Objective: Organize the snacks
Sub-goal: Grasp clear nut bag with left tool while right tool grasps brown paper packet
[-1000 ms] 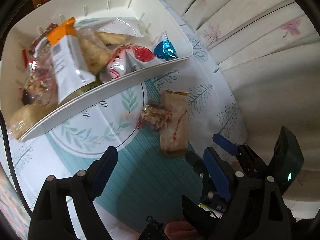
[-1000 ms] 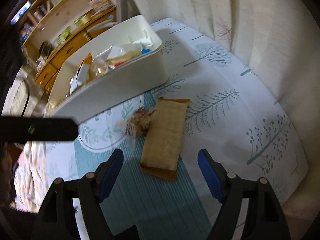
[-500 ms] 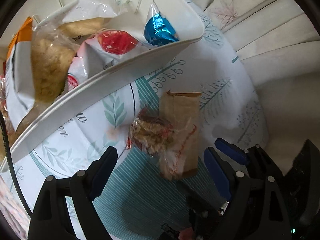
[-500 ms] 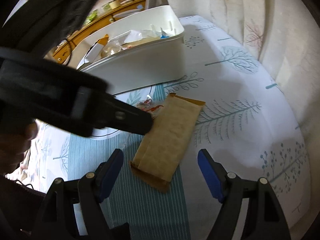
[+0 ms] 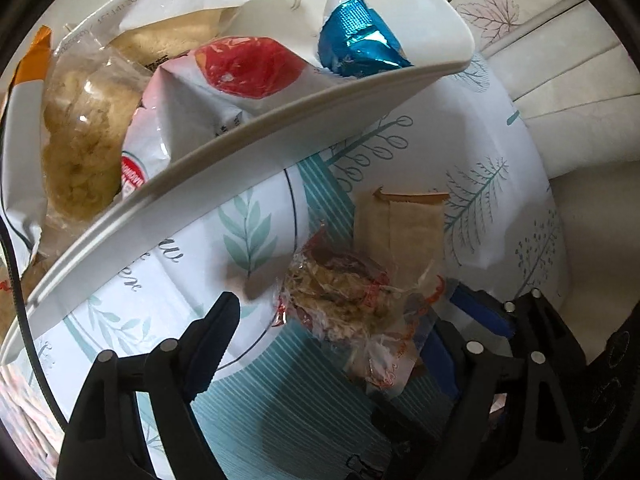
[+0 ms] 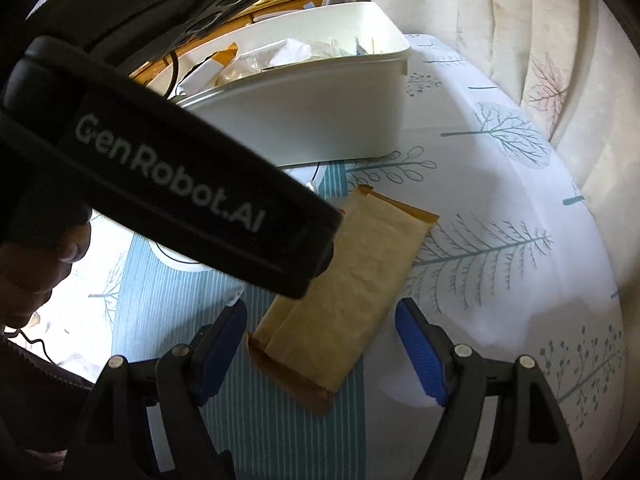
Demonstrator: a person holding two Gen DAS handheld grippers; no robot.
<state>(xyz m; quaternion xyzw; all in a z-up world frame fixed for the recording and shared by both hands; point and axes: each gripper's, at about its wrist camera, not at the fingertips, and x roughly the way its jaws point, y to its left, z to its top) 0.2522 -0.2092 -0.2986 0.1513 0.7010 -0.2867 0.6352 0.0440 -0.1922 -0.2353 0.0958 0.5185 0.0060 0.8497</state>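
Most snacks already fill the white bin [image 5: 248, 148] at ten o'clock. Two remain on the counter [image 6: 500, 208]: the clear-wrapped snack [image 5: 340, 300] between my narrowing, unclenched left claw [image 5: 336, 344], the brown packet [image 6: 352, 292] inside my released right claw [image 6: 320, 344].

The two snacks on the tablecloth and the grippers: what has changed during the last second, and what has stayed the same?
Both grippers came down. The left gripper now straddles the clear snack packet, its jaws just closing, not yet pressing. The right gripper is open around the near end of the brown paper packet. The left gripper's body now hides the clear packet in the right wrist view. Both packets and the white bin stayed in place.
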